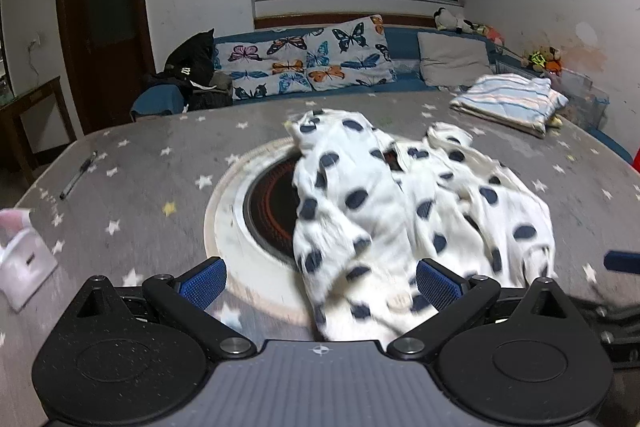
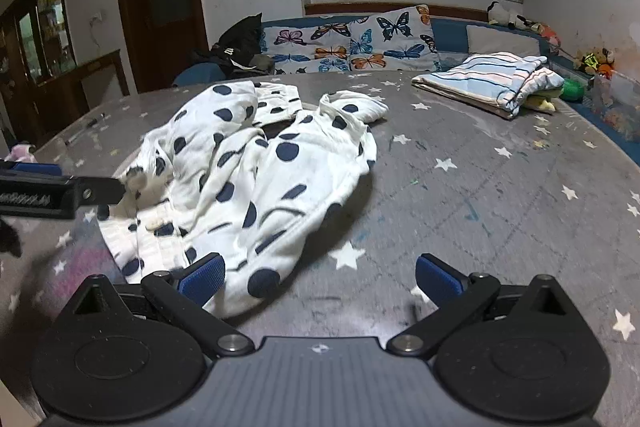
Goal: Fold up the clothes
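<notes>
White cotton-like cloth with dark navy spots, a crumpled spotted garment (image 1: 400, 211), fills the middle of the left wrist view, heaped on a round table covered in grey star-printed cloth (image 1: 160, 163). The left gripper (image 1: 320, 281) stands wide open, its blue-padded fingers (image 1: 202, 281) apart, and a fold of the garment hangs between them at six o'clock, not pinched. The heap runs from there up toward one o'clock. It half covers a round cream-rimmed burner set in the tabletop (image 1: 240, 211), whose right half is hidden. A folded blue-and-pink striped garment (image 1: 510, 101) lies well apart at two o'clock. The spotted cloth is motion-blurred, so its hems and sleeves are hard to make out. In the right wrist view, the same spotted garment (image 2: 260, 167) lies at eleven o'clock, its long axis running from the near left to the far middle. The right gripper (image 2: 320, 281) is also wide open and empty, with only the garment's near edge touching its left finger. The left gripper (image 2: 60, 195) enters at nine o'clock, right against the cloth; it is the nearer hand, though whether it grips cannot be told here.
</notes>
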{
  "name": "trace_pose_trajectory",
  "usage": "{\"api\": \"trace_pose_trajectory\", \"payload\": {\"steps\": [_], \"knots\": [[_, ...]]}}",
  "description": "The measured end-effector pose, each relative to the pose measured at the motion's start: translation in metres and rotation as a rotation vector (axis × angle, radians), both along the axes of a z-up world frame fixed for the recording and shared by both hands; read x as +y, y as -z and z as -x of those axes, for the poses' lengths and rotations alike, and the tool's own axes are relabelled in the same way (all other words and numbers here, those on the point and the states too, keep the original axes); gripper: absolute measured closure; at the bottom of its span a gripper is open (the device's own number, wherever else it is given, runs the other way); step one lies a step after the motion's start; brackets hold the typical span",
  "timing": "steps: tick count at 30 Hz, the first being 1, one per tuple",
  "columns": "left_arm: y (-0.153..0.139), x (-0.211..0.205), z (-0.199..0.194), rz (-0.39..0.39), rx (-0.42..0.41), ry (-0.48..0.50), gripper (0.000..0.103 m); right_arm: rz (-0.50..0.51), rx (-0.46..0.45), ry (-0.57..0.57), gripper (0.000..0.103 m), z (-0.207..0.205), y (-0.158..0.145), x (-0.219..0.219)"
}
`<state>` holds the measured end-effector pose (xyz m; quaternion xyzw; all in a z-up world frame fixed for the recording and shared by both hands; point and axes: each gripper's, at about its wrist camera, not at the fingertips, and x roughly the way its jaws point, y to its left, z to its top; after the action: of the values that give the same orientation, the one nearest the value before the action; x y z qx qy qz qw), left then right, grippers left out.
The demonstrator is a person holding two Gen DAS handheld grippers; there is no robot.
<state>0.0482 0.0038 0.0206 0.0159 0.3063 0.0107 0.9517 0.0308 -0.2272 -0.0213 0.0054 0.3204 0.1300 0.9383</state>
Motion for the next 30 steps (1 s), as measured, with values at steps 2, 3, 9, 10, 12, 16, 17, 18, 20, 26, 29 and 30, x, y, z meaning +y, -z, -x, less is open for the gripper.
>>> {"api": "trace_pose_trajectory", "payload": {"steps": [2, 3, 9, 10, 12, 16, 17, 18, 20, 26, 29, 30], "knots": [[-0.003, 0.001, -0.010, 0.003, 0.001, 0.000, 0.001, -0.006, 0.003, -0.003, 0.001, -0.003, -0.001, 0.000], [-0.003, 0.002, -0.015, 0.003, 0.004, 0.000, 0.001, -0.009, 0.005, -0.006, 0.002, -0.005, -0.001, 0.001], [-0.001, 0.003, -0.043, 0.006, 0.037, 0.006, 0.003, -0.043, 0.037, -0.024, 0.008, -0.018, 0.002, 0.002], [0.000, 0.004, -0.047, 0.009, 0.044, 0.008, 0.004, -0.052, 0.045, -0.028, 0.009, -0.020, 0.003, 0.002], [0.003, 0.006, -0.055, 0.026, 0.067, 0.016, 0.014, -0.063, 0.056, -0.033, 0.012, -0.023, 0.004, 0.003], [0.011, 0.014, -0.070, 0.089, 0.134, 0.030, 0.030, -0.076, 0.082, -0.051, 0.019, -0.028, 0.008, 0.005], [0.013, 0.016, -0.072, 0.101, 0.147, 0.038, 0.038, -0.082, 0.086, -0.056, 0.022, -0.029, 0.009, 0.006], [0.015, 0.018, -0.074, 0.113, 0.160, 0.046, 0.047, -0.090, 0.091, -0.061, 0.024, -0.030, 0.010, 0.007], [0.018, 0.020, -0.076, 0.129, 0.178, 0.056, 0.057, -0.100, 0.100, -0.067, 0.030, -0.032, 0.011, 0.007], [0.025, 0.029, -0.080, 0.168, 0.222, 0.081, 0.079, -0.121, 0.110, -0.074, 0.039, -0.036, 0.012, 0.006], [0.023, 0.033, -0.076, 0.177, 0.217, 0.087, 0.086, -0.143, 0.121, -0.081, 0.044, -0.034, 0.011, 0.004], [0.022, 0.034, -0.075, 0.179, 0.215, 0.088, 0.088, -0.146, 0.124, -0.087, 0.046, -0.033, 0.011, 0.004]]}}
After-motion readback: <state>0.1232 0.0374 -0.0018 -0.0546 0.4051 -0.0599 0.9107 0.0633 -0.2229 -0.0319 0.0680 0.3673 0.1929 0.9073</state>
